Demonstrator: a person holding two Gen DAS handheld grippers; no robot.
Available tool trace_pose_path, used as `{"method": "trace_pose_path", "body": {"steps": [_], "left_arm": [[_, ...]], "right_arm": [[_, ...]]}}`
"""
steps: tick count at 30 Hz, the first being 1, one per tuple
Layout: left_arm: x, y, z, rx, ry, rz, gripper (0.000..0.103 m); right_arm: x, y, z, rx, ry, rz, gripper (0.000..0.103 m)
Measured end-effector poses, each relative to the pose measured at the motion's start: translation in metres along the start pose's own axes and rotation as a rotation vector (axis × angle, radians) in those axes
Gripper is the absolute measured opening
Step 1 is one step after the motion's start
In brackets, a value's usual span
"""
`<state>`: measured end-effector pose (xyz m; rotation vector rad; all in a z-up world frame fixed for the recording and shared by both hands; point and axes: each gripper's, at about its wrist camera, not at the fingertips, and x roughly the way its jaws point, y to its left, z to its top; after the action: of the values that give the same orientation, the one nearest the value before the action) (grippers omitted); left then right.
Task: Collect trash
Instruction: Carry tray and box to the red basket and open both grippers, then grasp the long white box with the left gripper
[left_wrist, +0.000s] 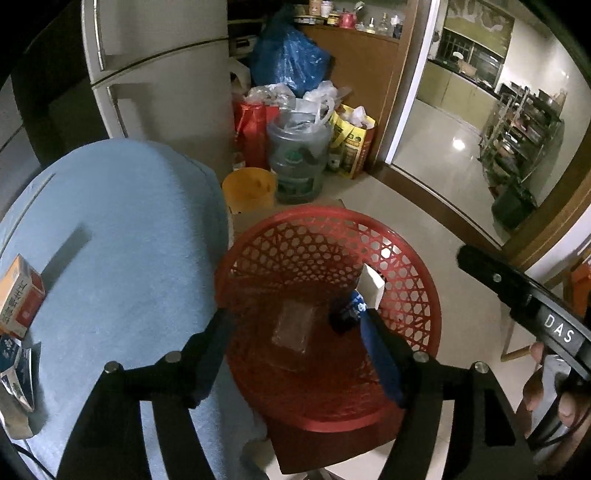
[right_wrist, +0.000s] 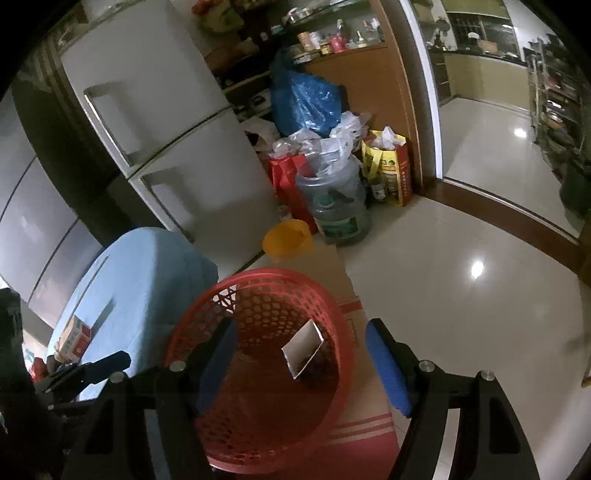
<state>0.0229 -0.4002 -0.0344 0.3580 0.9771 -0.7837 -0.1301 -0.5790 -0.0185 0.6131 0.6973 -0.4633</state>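
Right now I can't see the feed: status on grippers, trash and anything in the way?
Both grippers open, empty, over red basket. White box and dark scraps inside. Orange carton on blue cloth. Nothing blocking.

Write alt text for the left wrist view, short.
The open left gripper hangs over a red mesh basket that holds a white box, a small dark blue item and a clear wrapper. To its left is a light blue cloth-covered surface with an orange and red carton near its edge.

red lattice basket (left_wrist: 406, 295), blue cloth (left_wrist: 122, 229)
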Motion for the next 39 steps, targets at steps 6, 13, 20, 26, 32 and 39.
{"method": "trace_pose_path", "body": {"steps": [6, 13, 20, 26, 32, 39], "left_arm": [[-0.023, 0.03, -0.011, -0.044, -0.036, 0.032, 0.072], [-0.068, 0.091, -0.053, -0.158, -0.086, 0.112, 0.073], [-0.108, 0.161, -0.104, -0.338, -0.123, 0.191, 0.073], [-0.134, 0.224, -0.143, -0.529, -0.152, 0.303, 0.073], [-0.142, 0.285, -0.156, -0.715, -0.177, 0.35, 0.073], [-0.126, 0.311, -0.138, -0.782, -0.159, 0.383, 0.073]], "right_arm": [[-0.004, 0.009, -0.005, -0.013, 0.006, 0.012, 0.075], [0.001, 0.05, -0.023, -0.092, 0.052, 0.063, 0.075], [0.003, 0.113, -0.05, -0.205, 0.097, 0.14, 0.075], [0.006, 0.175, -0.08, -0.306, 0.143, 0.21, 0.075], [0.002, 0.218, -0.1, -0.385, 0.16, 0.26, 0.075], [-0.005, 0.228, -0.109, -0.415, 0.169, 0.267, 0.075]]}}
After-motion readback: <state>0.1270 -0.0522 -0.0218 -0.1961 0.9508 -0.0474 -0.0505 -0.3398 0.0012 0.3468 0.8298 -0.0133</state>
